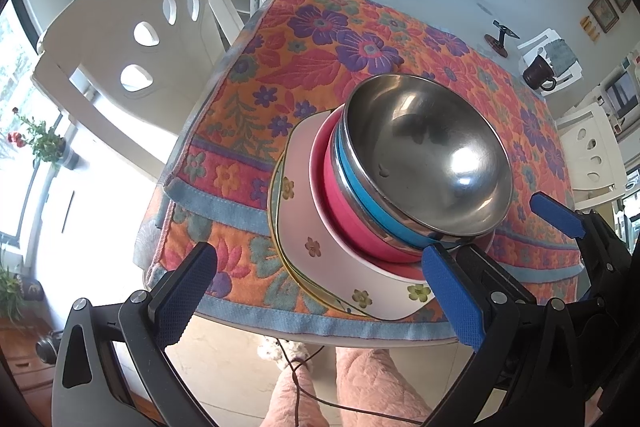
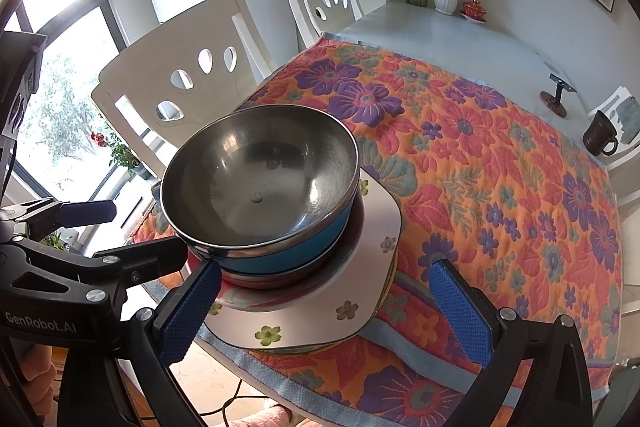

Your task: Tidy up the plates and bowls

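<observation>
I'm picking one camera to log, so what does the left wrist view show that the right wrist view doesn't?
Only the left wrist view shows the pink bowl plainly under the blue one, the plate's yellow rim and the person's pink slippers. Only the right wrist view shows the whole plate outline and the left gripper from the side. Both show the steel bowl on top, the floral cloth, the brown mug, and open jaws.

I see a steel bowl [image 2: 260, 183] with a blue band nested upright in a pink-banded bowl [image 1: 352, 219], both stacked on white flowered plates [image 2: 352, 291] near the table's front edge
</observation>
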Available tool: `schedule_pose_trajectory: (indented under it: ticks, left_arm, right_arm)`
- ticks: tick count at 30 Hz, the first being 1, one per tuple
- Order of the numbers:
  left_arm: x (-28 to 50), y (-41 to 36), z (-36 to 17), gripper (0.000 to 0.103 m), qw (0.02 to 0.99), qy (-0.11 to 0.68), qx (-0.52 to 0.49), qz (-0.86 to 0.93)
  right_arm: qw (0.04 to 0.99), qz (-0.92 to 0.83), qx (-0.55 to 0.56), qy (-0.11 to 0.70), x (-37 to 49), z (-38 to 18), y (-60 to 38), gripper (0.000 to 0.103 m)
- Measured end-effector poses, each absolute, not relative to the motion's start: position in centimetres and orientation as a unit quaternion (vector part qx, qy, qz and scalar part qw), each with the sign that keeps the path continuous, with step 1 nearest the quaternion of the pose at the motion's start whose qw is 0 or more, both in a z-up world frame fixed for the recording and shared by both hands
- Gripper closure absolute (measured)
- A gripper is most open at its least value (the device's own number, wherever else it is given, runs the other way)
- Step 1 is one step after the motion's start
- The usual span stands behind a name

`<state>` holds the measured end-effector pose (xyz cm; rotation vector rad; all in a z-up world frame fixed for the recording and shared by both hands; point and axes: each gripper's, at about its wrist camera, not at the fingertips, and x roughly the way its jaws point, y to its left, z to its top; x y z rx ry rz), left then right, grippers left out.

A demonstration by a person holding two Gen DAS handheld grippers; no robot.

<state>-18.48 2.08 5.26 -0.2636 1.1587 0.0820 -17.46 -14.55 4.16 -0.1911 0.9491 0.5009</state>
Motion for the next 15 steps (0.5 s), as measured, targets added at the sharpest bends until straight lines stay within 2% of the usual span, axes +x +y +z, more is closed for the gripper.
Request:
schedule_pose_trajectory:
  ticks: [15]
  left_arm:
    - [-18.4, 2.1, 6.4, 0.001, 0.832, 0.541, -0.118, 0.041]
  right_arm:
    - [0.854, 0.247, -0.077, 0.451, -17.5, 4.8, -14.8, 0.0]
